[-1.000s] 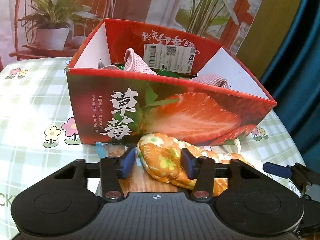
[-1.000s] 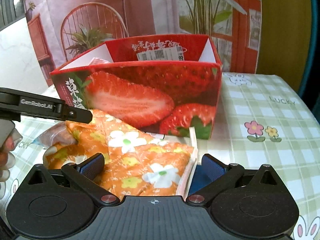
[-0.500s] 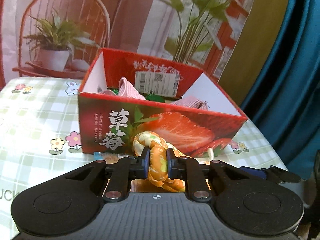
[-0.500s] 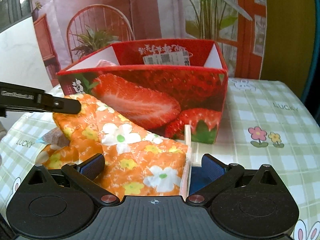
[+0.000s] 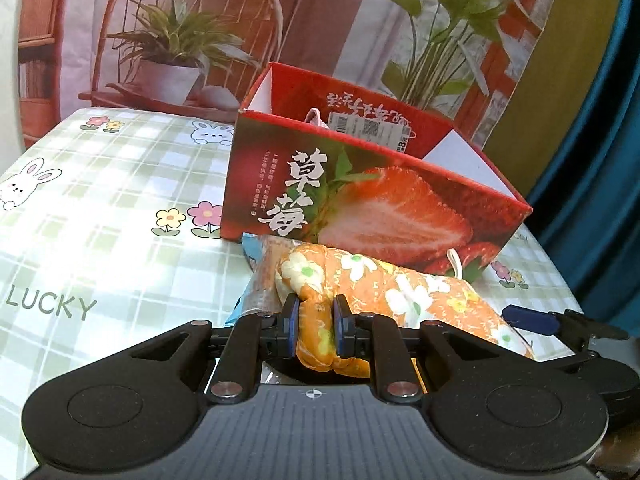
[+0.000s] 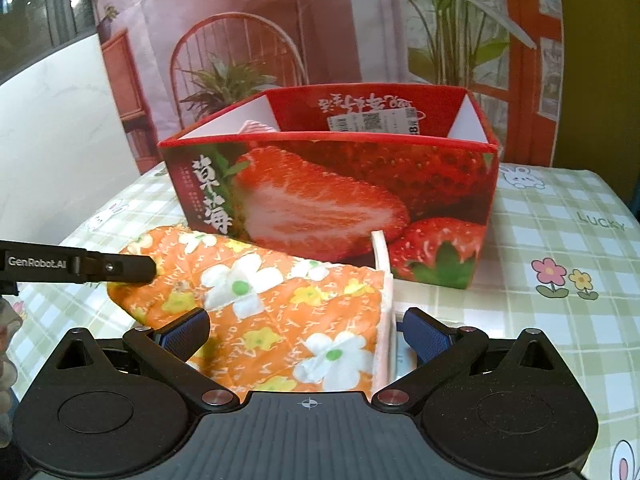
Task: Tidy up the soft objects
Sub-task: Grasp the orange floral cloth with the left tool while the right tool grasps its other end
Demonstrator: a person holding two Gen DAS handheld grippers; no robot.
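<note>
left fingers [image 5: 289,322] pinched on orange cloth [image 5: 400,292]; right fingers [image 6: 188,330] wide apart astride it, not pressing. cloth lies before strawberry box [image 6: 332,200] on checked tablecloth [image 5: 100,208]; plant backdrop [image 5: 180,32] behind.

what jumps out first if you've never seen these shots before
The big red strawberry box stands open-topped in the middle of the green checked tablecloth, with something pink poking up inside. In front of it lies an orange flowered cloth, one end pinched tight in the left gripper. The right gripper straddles the other end with its jaws wide, not pressing.
</note>
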